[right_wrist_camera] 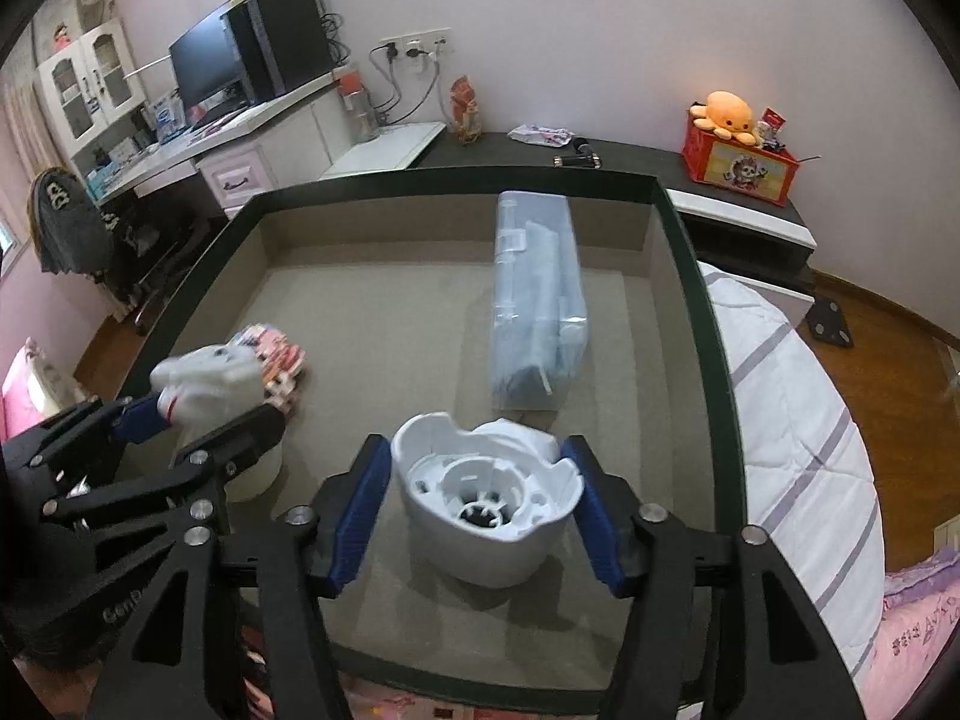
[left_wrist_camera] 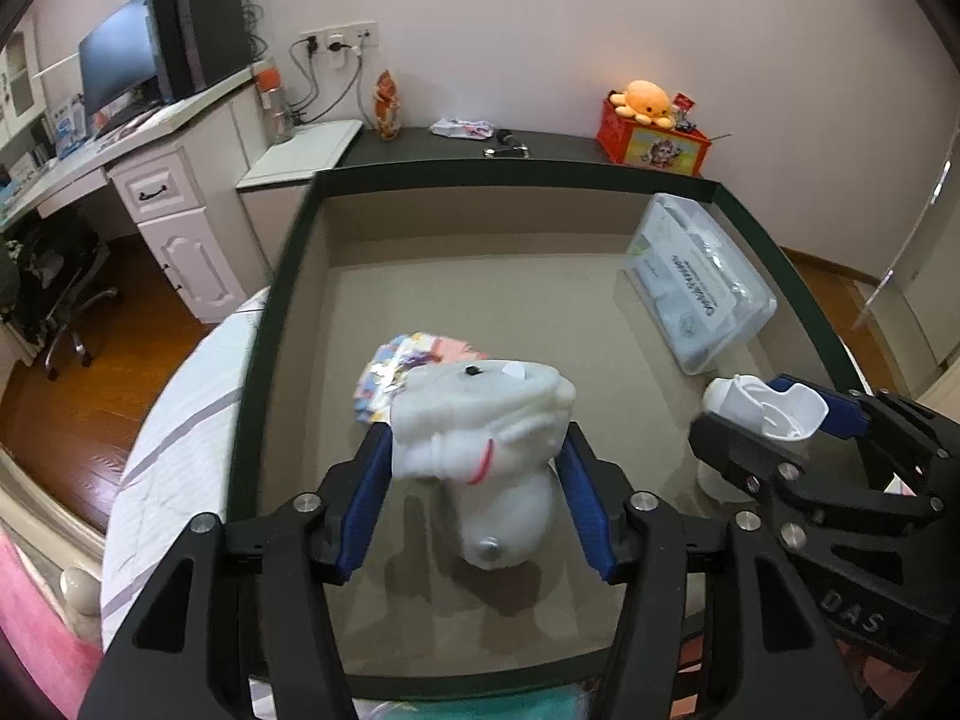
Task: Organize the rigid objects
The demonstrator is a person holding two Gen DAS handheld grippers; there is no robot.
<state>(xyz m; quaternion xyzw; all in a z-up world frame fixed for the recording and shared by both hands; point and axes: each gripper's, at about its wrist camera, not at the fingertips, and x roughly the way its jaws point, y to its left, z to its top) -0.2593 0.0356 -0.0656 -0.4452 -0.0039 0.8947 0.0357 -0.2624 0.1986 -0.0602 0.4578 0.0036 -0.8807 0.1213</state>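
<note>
A white animal-shaped plastic figure (left_wrist_camera: 480, 420) stands on the glass-topped table (left_wrist_camera: 420, 288), its head between the blue pads of my left gripper (left_wrist_camera: 474, 438). The pads sit right at its sides without visibly squeezing it. A white hollow plastic shell (right_wrist_camera: 486, 504) with a round socket inside rests on the table between the fingers of my right gripper (right_wrist_camera: 474, 450), a thin gap on its right side. Each gripper appears in the other view: the right gripper (left_wrist_camera: 744, 405) around the shell (left_wrist_camera: 774, 408), the left gripper (right_wrist_camera: 210, 411) around the figure (right_wrist_camera: 204, 378).
A clear lidded plastic box (right_wrist_camera: 537, 300) lies on the far half of the table. A stack of colourful packets (left_wrist_camera: 390, 372) sits just behind the figure. The table has a dark raised rim (right_wrist_camera: 690, 276). A striped quilt (right_wrist_camera: 792, 420) borders it; an orange crate (right_wrist_camera: 744, 168) stands by the wall.
</note>
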